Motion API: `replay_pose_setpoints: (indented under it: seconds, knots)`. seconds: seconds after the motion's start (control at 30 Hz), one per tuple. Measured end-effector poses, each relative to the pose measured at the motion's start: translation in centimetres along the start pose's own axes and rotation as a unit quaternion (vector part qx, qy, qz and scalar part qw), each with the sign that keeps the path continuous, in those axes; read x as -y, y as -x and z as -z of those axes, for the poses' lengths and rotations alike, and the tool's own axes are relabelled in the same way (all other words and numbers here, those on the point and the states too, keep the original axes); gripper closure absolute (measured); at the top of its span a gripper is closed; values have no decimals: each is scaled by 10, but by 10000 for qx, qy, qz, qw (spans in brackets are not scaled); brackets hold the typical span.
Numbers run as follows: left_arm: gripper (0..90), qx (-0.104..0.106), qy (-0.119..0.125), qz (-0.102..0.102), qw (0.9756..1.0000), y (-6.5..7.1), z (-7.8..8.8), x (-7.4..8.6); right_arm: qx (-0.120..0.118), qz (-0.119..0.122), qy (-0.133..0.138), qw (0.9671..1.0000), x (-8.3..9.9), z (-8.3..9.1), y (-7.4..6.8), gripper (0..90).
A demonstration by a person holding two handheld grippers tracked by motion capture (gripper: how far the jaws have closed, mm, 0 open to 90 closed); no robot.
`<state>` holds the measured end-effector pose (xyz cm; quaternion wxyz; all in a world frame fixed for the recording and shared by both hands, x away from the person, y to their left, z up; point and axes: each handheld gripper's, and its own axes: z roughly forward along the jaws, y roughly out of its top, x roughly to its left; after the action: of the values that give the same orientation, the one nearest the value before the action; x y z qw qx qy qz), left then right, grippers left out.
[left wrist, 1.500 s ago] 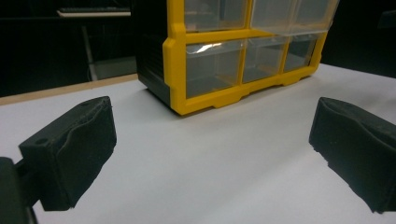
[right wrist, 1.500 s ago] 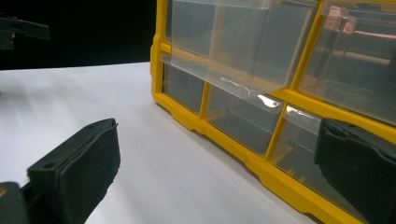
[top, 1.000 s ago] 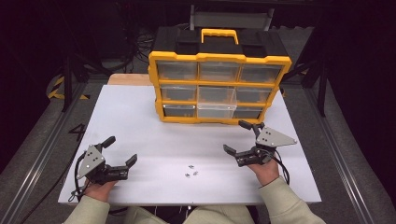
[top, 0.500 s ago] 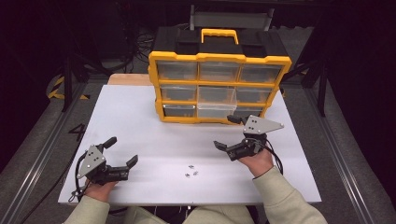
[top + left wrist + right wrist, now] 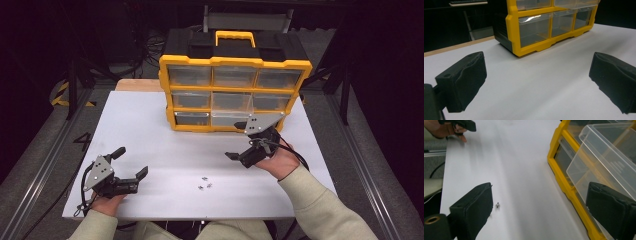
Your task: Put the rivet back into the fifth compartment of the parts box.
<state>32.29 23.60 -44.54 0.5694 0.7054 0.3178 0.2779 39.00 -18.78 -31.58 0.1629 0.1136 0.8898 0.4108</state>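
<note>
Right gripper (image 5: 239, 141) sits just in front of the yellow drawer organizer (image 5: 235, 95), low at its bottom row, jaws spread wide and holding nothing. In the right gripper view, one jaw lies over the bare worktop (image 5: 519, 170) and the other sits beside the pulled-out clear drawer (image 5: 604, 160), which juts from the organizer's yellow frame; whether that jaw touches the drawer, I cannot tell. Just off the other jaw lies a tiny screw (image 5: 497, 205), and from above a small cluster of screws (image 5: 204, 183) rests on the worktop well in front of the organizer, between the two hands. Left gripper (image 5: 132, 164) is well away from the organizer, down at the near left of the worktop, jaws spread too and empty. In the left gripper view the organizer stands beyond both jaws, its clear drawers shut in the frame on that side.
</note>
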Motion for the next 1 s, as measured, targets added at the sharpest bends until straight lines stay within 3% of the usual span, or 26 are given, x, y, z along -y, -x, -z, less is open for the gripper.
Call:
replay_pose_setpoints:
  seconds: [0.17,0.33,0.5,0.7,0.73,0.77,0.8,1.0]
  knots:
    - [21,41,-48,-25,10000,0,-1,0,-73,193,-445,9988,-16,-2,1,79]
    - [21,39,-44,-16,10000,0,-1,0,-200,342,-984,9944,-28,-7,1,78]
    - [21,56,-57,-18,10000,0,-1,0,-348,384,-1267,9906,-35,-13,2,78]
    - [22,55,-69,-35,10000,1,-2,0,-563,494,-1922,9785,-43,-26,1,79]
    - [22,55,-69,-35,10000,1,-2,0,-563,494,-1922,9785,-43,-26,1,79]
    - [22,62,-70,-31,10000,0,-1,0,-638,515,-2100,9743,-45,-29,1,79]
    - [22,61,-66,-18,10000,0,-1,0,-638,515,-2100,9743,-45,-29,1,79]
    - [22,31,-73,-18,10000,1,-1,1,-777,555,-2416,9657,-48,-40,0,89]
